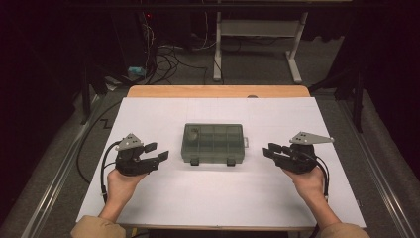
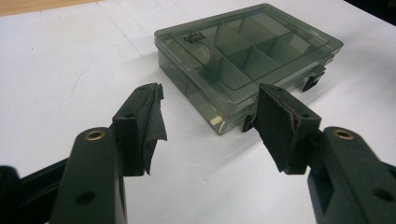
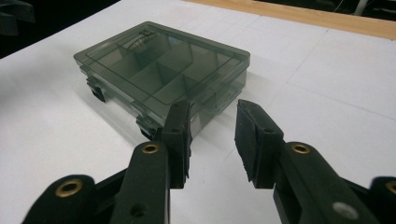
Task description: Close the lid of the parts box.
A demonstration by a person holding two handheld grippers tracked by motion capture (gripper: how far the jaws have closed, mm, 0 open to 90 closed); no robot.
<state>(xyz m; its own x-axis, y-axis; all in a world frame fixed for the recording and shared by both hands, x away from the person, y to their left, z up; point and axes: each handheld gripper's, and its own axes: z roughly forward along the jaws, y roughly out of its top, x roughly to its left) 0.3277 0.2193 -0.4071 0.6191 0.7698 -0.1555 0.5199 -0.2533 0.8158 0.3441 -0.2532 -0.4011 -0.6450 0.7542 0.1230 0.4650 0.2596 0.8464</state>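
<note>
I see the smoky grey compartment box (image 1: pixel 213 143) lying flat with its lid shut near the middle of the white table cover (image 1: pixel 218 198), its two dark latches (image 1: pixel 194 161) facing my side. From the box, my left gripper (image 1: pixel 157 152) sits at about 8 o'clock and my right gripper (image 1: pixel 271 150) at about 4 o'clock, both apart from it and pointing inward at its front corners. Through the left gripper view, the box (image 2: pixel 247 56) lies at 12 to 1 o'clock beyond jaws that stand wide apart with nothing between them. Through the right gripper view, the box (image 3: pixel 161 70) lies at 11 o'clock; these jaws stand narrower, also parted and empty. A small rounded item (image 3: pixel 138 43) rests in one far corner compartment.
</note>
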